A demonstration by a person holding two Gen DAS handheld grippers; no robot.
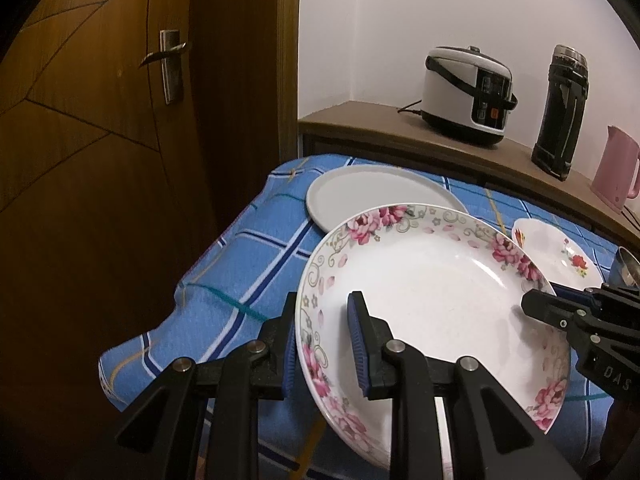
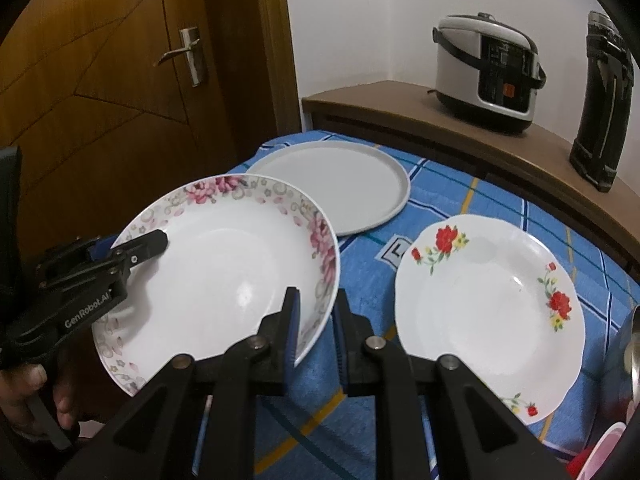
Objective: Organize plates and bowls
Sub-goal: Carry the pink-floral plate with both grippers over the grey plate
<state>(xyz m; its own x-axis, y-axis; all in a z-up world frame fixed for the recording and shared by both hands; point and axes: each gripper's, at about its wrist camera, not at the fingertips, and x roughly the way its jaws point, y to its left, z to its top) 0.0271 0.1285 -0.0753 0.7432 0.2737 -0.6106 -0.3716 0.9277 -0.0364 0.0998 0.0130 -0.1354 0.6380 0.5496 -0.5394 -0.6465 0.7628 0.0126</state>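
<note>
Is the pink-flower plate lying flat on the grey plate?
No, the pink-flower plate is held tilted above the cloth, beside the grey plate.

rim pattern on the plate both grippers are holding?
Pink flowers with grey swirls on white, on the held plate; clearest in the left wrist view.

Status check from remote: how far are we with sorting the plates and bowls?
Nothing looks stacked yet. In hand: the pink-flowered plate is lifted off the blue checked cloth, clamped at opposite rims by the left hand-held gripper and the right hand-held gripper. Left to do: the grey plate and the red-flowered plate lie separately on the cloth, unstacked.
</note>
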